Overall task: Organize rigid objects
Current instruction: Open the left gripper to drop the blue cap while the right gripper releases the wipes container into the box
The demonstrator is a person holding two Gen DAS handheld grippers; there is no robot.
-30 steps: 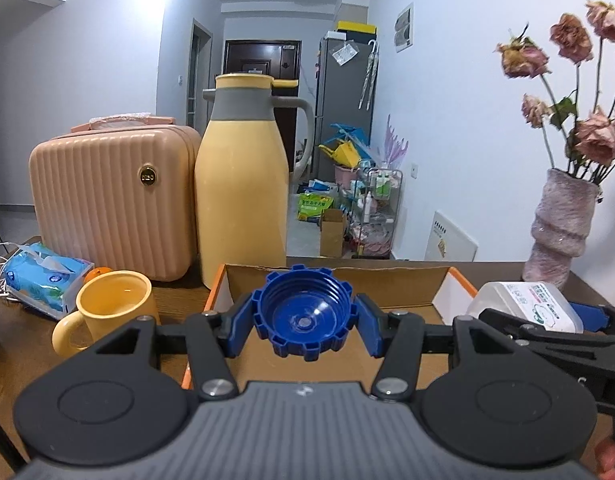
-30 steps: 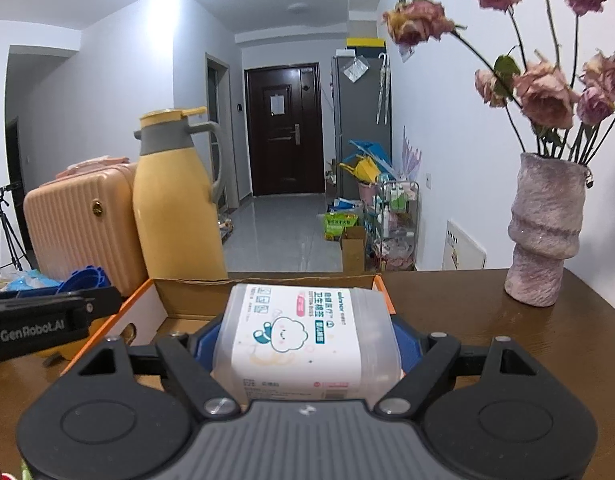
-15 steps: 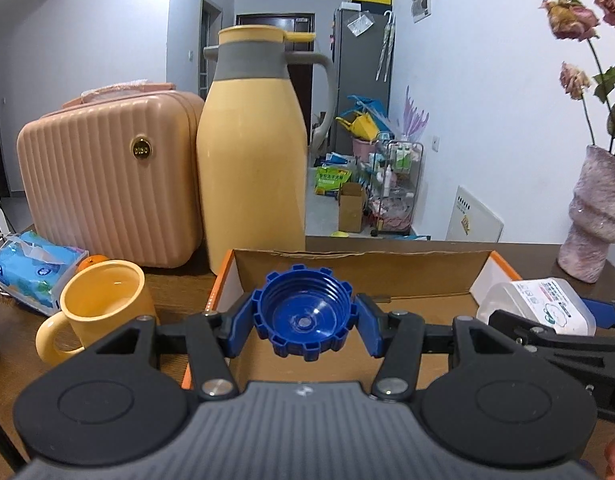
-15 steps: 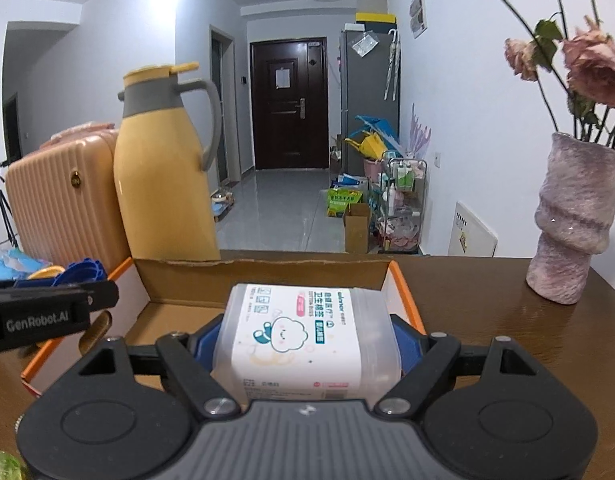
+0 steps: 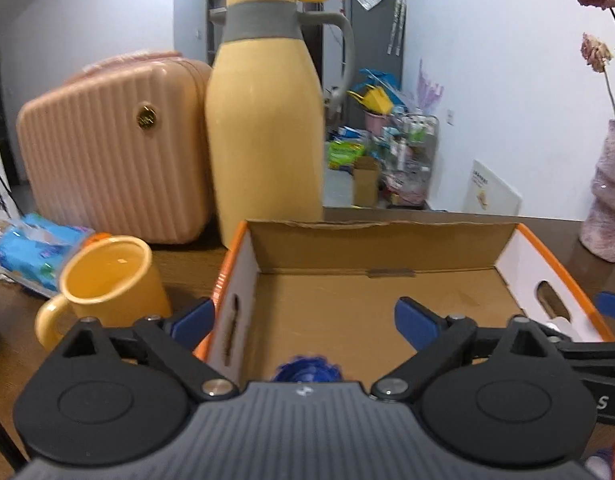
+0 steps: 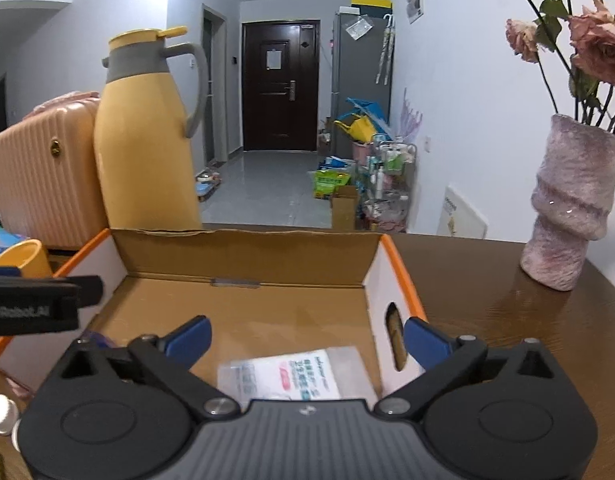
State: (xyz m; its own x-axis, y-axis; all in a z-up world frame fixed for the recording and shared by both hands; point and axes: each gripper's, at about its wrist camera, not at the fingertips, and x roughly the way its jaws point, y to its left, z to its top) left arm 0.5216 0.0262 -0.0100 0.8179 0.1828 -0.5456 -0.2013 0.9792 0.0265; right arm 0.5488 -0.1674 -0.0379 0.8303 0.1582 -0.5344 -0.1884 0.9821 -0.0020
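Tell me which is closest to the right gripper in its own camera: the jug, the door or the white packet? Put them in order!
1. White packet, just below the right gripper, in the box.
2. Jug, left, behind the box.
3. Door, far down the hall.

The cardboard box [image 5: 387,248] is showing matt brown paper; the table [image 6: 507,320] is gleaming as polished wood; the suitcase [image 5: 107,152] is looking ribbed, glossy plastic.

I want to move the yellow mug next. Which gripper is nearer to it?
Left. The left gripper is open over the box's left side, just right of the yellow mug. The right gripper is open over the box's right side, farther away.
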